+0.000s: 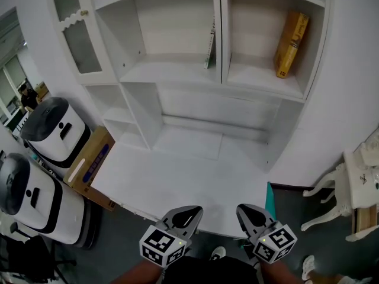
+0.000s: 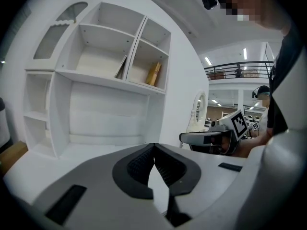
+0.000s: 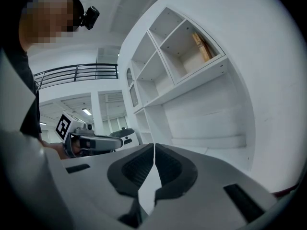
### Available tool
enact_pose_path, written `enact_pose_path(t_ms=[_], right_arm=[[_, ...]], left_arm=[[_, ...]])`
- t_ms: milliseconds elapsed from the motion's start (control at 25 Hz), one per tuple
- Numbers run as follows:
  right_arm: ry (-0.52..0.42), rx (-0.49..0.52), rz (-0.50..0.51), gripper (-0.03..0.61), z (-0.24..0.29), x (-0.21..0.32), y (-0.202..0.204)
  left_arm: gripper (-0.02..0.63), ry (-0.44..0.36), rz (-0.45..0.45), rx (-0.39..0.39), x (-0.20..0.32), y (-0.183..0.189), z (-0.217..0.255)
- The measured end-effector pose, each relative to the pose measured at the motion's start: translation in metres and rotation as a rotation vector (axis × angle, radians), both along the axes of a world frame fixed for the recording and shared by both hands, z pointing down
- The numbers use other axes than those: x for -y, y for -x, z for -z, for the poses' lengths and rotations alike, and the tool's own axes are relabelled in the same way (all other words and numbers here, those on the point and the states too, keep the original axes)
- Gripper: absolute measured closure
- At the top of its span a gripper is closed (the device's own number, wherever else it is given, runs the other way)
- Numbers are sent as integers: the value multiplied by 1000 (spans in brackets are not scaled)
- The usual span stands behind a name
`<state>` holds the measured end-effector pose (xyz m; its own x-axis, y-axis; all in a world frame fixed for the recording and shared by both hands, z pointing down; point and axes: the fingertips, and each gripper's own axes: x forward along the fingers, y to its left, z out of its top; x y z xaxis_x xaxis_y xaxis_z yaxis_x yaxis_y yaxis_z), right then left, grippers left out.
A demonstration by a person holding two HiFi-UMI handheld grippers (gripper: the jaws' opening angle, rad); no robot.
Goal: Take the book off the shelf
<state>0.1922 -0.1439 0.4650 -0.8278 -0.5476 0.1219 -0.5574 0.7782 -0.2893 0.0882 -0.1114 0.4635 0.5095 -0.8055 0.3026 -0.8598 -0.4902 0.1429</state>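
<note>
found left gripper and right gripper, lower centre, pressed together, empty. noted yellow book leaning upper right, title illegible; thin book edge-on, cover hidden.

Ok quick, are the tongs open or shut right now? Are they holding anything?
Left tongs: shut, holding nothing.
Right tongs: shut, holding nothing.
</note>
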Motion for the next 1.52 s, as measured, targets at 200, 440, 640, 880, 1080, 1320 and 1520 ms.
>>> enact_pose_path(t_ms=[200, 440, 640, 880, 1080, 1320, 1520], right_arm=[[-20, 4, -22, 548, 10, 34, 11], [-62, -1, -90, 548, 26, 60, 32], [-67, -6, -205, 548, 36, 79, 52], [-119, -36, -350, 548, 60, 110, 63], [-175, -44, -472, 548, 100, 144, 48], [-268, -103, -608, 547, 167, 186, 17], [-366, -108, -722, 545, 240, 221, -19]], left_arm=[[603, 3, -8, -8, 26, 11, -1], [603, -20, -74, -19, 63, 37, 9], [603, -29, -180, -26, 92, 60, 21], [603, -91, -258, -39, 127, 92, 49], [603, -105, -311, -22, 156, 107, 62], [603, -92, -354, 12, 190, 100, 70], [603, -90, -359, 21, 201, 86, 72]])
